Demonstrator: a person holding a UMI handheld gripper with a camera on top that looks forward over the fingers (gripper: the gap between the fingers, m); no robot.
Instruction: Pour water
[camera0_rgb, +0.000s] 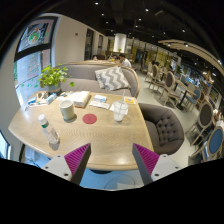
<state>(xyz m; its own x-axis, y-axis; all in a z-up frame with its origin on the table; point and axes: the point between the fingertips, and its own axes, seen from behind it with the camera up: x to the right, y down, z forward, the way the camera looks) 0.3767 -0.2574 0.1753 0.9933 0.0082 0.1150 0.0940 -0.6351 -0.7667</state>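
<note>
- gripper (110, 160) wide open, holds nothing; two fingers with magenta pads (76, 156) show at the bottom, well apart from each other
- fingers hang over the near edge of a light wooden counter (100, 140), touching nothing on it
- clear water bottle (46, 129) stands upright on the counter's left side, beyond the left finger, near the counter's left edge
- grey-green cup (67, 110) stands upright further back, beyond the bottle and slightly right of it
- small red round coaster (90, 118) lies flat on the counter between the cup and a glass, apart from both
- clear glass (119, 112) stands upright on the right part of the counter, well ahead of the right finger; contents cannot tell
- papers or booklets (97, 101) lie flat at the far end of the counter
- green potted plant (52, 76) at the far left of the counter, by the window
- grey tufted armchair (166, 126) just right of the counter
- grey sofa (108, 78) with a patterned cushion (112, 79) behind the counter
- more chairs and tables far back right, too small to detail
</note>
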